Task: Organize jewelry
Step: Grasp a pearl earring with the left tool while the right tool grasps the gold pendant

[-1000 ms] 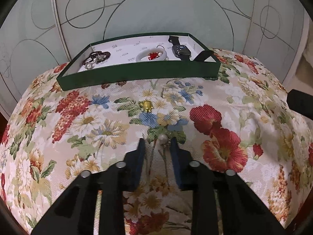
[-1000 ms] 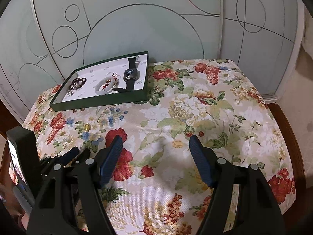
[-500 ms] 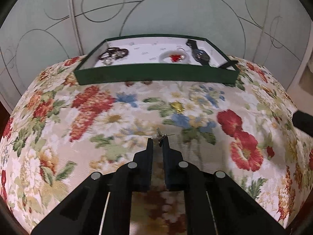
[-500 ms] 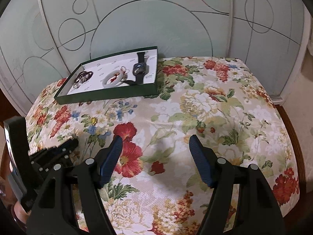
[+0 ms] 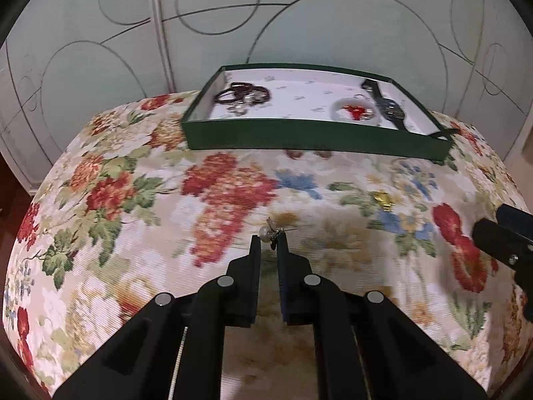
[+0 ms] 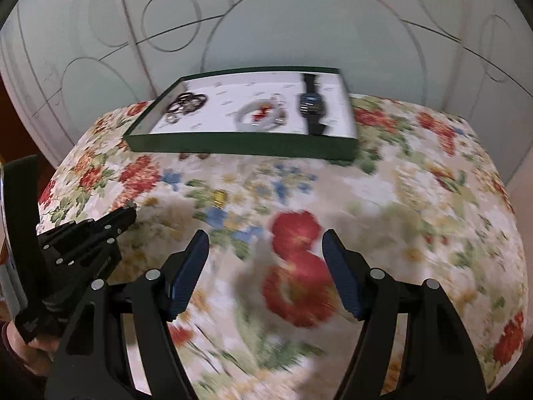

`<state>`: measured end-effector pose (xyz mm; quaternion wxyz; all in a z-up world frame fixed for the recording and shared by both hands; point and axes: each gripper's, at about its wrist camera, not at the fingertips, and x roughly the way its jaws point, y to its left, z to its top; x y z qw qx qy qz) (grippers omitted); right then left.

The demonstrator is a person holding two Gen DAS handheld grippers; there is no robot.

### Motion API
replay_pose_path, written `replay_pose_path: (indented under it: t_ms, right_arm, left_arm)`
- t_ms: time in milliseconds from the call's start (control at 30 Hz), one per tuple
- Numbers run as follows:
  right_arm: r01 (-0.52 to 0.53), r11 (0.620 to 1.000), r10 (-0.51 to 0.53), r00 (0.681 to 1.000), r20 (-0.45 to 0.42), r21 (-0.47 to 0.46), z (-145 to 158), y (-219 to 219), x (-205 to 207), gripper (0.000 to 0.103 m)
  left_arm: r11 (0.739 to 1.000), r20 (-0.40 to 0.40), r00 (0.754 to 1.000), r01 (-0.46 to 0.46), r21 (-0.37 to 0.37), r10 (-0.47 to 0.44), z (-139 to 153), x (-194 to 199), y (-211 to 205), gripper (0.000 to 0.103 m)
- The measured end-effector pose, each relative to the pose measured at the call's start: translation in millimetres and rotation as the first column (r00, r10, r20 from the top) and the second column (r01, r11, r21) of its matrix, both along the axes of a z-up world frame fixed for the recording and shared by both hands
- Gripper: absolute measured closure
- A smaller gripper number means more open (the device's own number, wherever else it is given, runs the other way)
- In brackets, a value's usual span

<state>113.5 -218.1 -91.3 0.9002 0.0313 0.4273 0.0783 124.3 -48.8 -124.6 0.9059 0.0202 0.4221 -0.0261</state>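
My left gripper [image 5: 268,245] is shut on a small pearl earring [image 5: 269,230] and holds it above the floral cloth. A green tray [image 5: 313,136] at the back holds dark bracelets [image 5: 241,95], a white bangle with a red charm [image 5: 354,111] and a black watch [image 5: 388,108]. A small gold piece [image 5: 383,198] lies on the cloth in front of the tray. My right gripper [image 6: 265,266] is open and empty, low over the cloth; the tray [image 6: 240,143] and gold piece [image 6: 219,197] also show there.
The floral cloth [image 5: 133,200] covers a rounded surface that drops away at the sides. A pale panel with circle lines [image 5: 299,26] stands right behind the tray. The left gripper [image 6: 128,211] shows at the left in the right wrist view.
My left gripper closed on the pearl earring, lifted it off the cloth and moved left. My right gripper moved forward and left toward the tray, still open.
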Motion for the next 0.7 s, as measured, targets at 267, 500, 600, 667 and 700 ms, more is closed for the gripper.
replay_pose_path:
  t_ms: [267, 500, 600, 667, 700]
  right_arm:
    - [-0.011, 1.0, 0.011, 0.999, -0.048, 0.008, -25.0, 39.1, 40.2, 0.039]
    - [0.008, 0.999, -0.011, 0.999, -0.052, -0.046, -37.1, 51.9, 57.6, 0.047]
    - [0.015, 0.998, -0.018, 0.999, -0.044, -0.068, -37.1, 52.6, 59.3, 0.059]
    - [0.014, 0.996, -0.017, 0.999, -0.034, -0.092, -37.1, 52.4, 59.3, 0.071]
    - [0.01, 0.995, -0.013, 0.999, -0.029, -0.094, -36.9, 51.0, 59.0, 0.076]
  left_arm:
    - [0.999, -0.012, 0.999, -0.045, -0.009, 0.045, -0.7, 12.7, 29.3, 0.093]
    - [0.998, -0.014, 0.998, -0.054, -0.011, 0.054, 0.6, 20.4, 40.8, 0.093]
    - [0.999, -0.015, 0.999, -0.05, -0.015, 0.05, 0.8, 22.5, 42.0, 0.093]
    - [0.999, -0.016, 0.999, -0.05, -0.016, 0.049, 0.7, 23.3, 42.1, 0.093]
    - [0.999, -0.016, 0.999, -0.049, -0.015, 0.048, 0.7, 23.3, 41.9, 0.093]
